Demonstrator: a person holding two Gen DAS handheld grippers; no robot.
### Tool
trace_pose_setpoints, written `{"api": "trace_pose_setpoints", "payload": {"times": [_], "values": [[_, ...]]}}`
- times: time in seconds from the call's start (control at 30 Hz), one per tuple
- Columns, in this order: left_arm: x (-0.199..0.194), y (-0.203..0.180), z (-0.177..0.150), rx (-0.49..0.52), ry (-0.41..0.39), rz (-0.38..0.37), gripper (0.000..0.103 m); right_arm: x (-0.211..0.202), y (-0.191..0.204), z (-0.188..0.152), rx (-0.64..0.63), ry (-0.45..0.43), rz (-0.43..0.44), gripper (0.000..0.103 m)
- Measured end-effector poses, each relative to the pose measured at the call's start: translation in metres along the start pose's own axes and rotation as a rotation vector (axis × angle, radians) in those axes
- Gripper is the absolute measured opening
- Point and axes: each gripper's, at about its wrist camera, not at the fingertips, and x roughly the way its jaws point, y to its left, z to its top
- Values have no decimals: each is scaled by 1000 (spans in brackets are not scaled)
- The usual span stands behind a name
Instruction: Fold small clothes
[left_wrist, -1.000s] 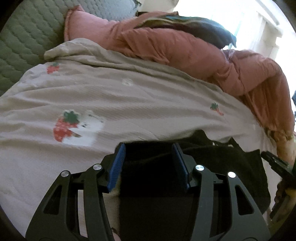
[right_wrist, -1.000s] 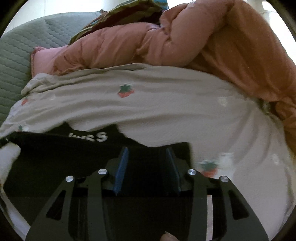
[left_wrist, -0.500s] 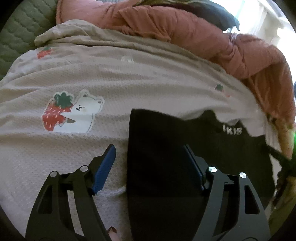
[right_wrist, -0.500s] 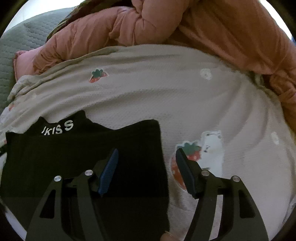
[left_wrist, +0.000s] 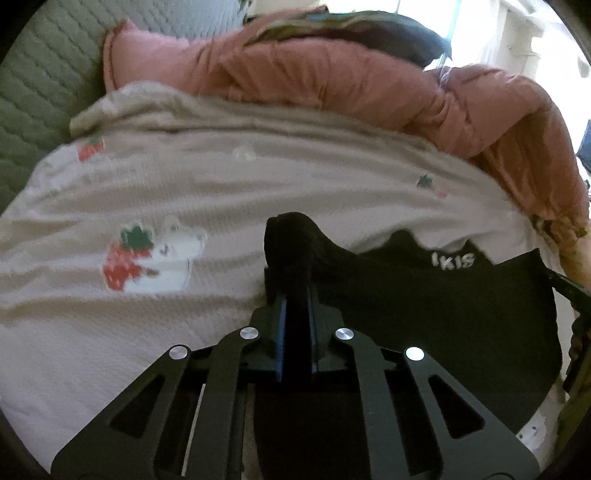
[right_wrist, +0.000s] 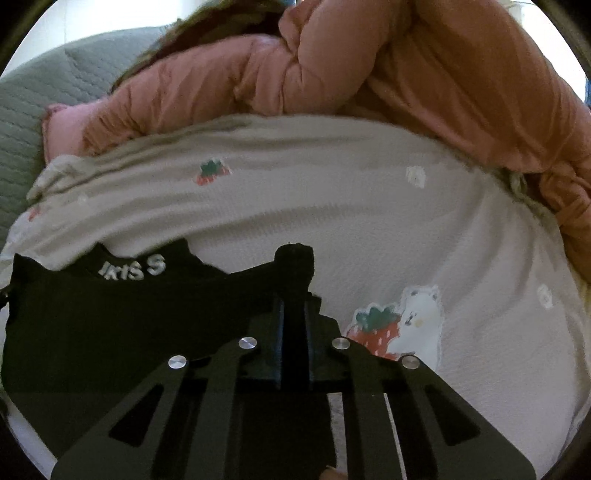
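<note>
Black garment (left_wrist: 424, 306) lies sideways, lettered collar facing pink duvet (left_wrist: 332, 81); both corners pinched.

Black garment (left_wrist: 424, 306) lettered white, lying on a beige blanket (left_wrist: 258, 192) printed with red strawberries and white bears, beyond it a salmon-pink quilt (left_wrist: 332, 85) and grey-green quilted cover (left_wrist: 40, 74).

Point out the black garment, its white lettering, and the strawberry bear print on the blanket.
black garment (left_wrist: 443, 314): left wrist view, flat middle of the fabric.
white lettering (right_wrist: 133, 271): right wrist view, letters at the neckline.
strawberry bear print (right_wrist: 399, 325): right wrist view, between strawberry and bear.
</note>
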Motion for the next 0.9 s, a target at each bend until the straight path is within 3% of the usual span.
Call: {"api": "trace_pose_setpoints", "payload": {"times": [0.23, 0.63, 0.9], "values": [[-18, -2, 18, 5, -84, 0, 3, -6, -4, 21, 37, -58, 21, 8], [41, 3, -3, 72, 49, 109, 6, 42, -4, -7, 37, 51, -64, 9], [39, 3, -7, 79, 48, 124, 11, 45, -2, -11, 30, 63, -110, 16]]}}
